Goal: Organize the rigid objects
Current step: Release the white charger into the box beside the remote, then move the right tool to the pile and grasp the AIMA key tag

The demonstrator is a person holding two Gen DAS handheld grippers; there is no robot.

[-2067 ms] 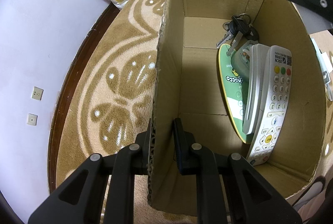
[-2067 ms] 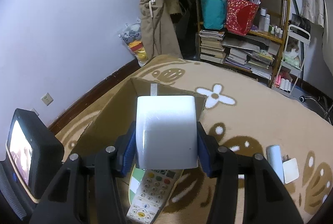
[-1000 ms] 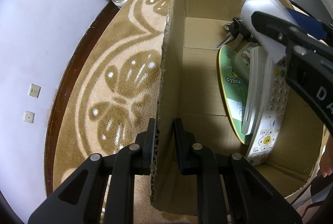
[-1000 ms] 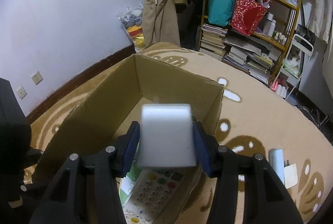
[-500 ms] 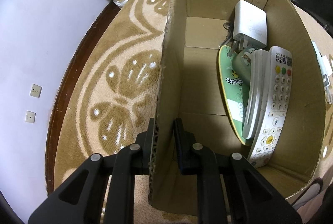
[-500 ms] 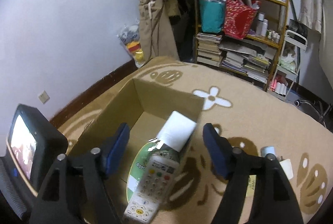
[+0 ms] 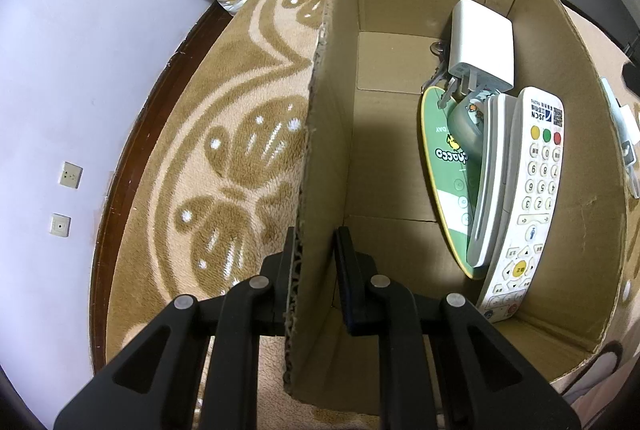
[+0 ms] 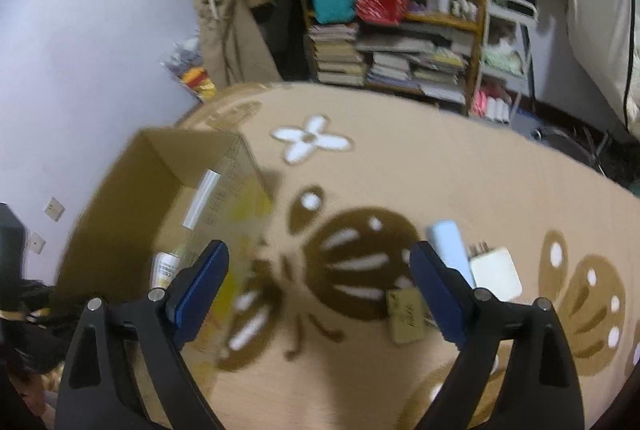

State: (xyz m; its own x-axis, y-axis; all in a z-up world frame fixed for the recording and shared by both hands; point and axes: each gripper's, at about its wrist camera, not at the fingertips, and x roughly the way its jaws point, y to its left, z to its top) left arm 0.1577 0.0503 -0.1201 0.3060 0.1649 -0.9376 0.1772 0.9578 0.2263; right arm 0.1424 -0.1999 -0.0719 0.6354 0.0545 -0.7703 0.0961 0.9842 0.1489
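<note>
Patterned rug (image 8: pixel 400 170) underfoot, bookshelf (image 8: pixel 400 30) behind. Your left gripper (image 7: pixel 314 262) pinches cardboard box (image 7: pixel 592 190) by near wall, steadying it. White charger (image 7: pixel 482 42) lies inside, atop remote (image 7: pixel 528 198) and green disc (image 7: pixel 444 158). Your right gripper (image 8: pixel 320 282) hangs wide, empty, over rug. Step judged: between placements. Next: descend on pale blue case (image 8: pixel 450 250) or white adapter (image 8: pixel 496 278) just beside it; view blurred, so align carefully.

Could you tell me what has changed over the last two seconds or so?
The right gripper carried the white charger over the cardboard box, let it go on top of the keys, opened and swung away over the rug. The left gripper stayed clamped on the box wall; the remote did not move.
</note>
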